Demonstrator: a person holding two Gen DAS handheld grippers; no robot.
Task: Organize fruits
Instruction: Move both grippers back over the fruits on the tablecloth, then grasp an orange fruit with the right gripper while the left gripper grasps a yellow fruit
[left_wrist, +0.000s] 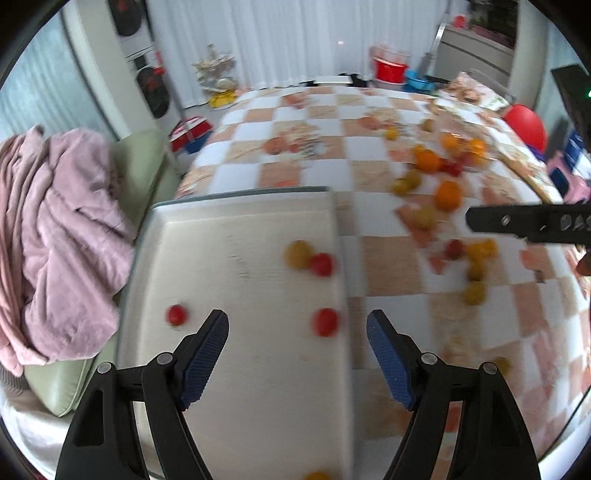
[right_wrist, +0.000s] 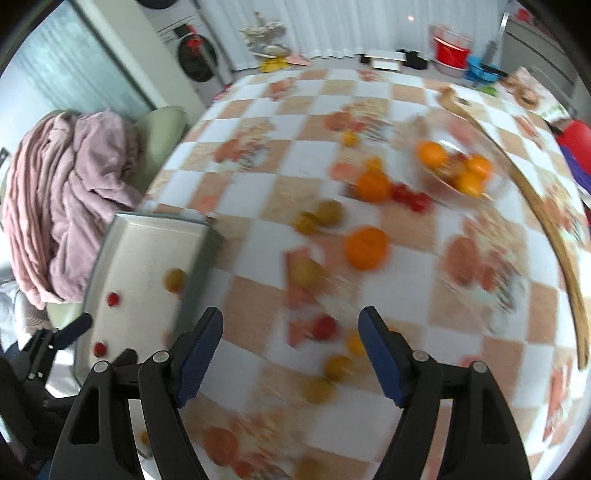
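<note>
My left gripper (left_wrist: 297, 314) hangs open and empty over the metal tray (left_wrist: 236, 229). On the tray lie a yellow fruit (left_wrist: 298, 254) and three red tomatoes (left_wrist: 321, 264), (left_wrist: 176, 314), (left_wrist: 325, 322). My right gripper (right_wrist: 291, 310) is open and empty above the checkered tablecloth (right_wrist: 258, 155), where oranges (right_wrist: 366, 248), (right_wrist: 373, 186), small yellow fruits (right_wrist: 328, 212) and red tomatoes (right_wrist: 325, 326) lie scattered. A glass bowl (right_wrist: 498, 184) at the back right holds more oranges. The tray (right_wrist: 147, 243) lies left of the right gripper. Both views are motion-blurred.
A pink blanket (left_wrist: 62, 229) lies over a green cushion (left_wrist: 140, 162) left of the tray. A curved wooden strip (right_wrist: 554, 236) runs along the table's right side. Red and blue tubs (left_wrist: 391, 70) stand on the floor beyond the table.
</note>
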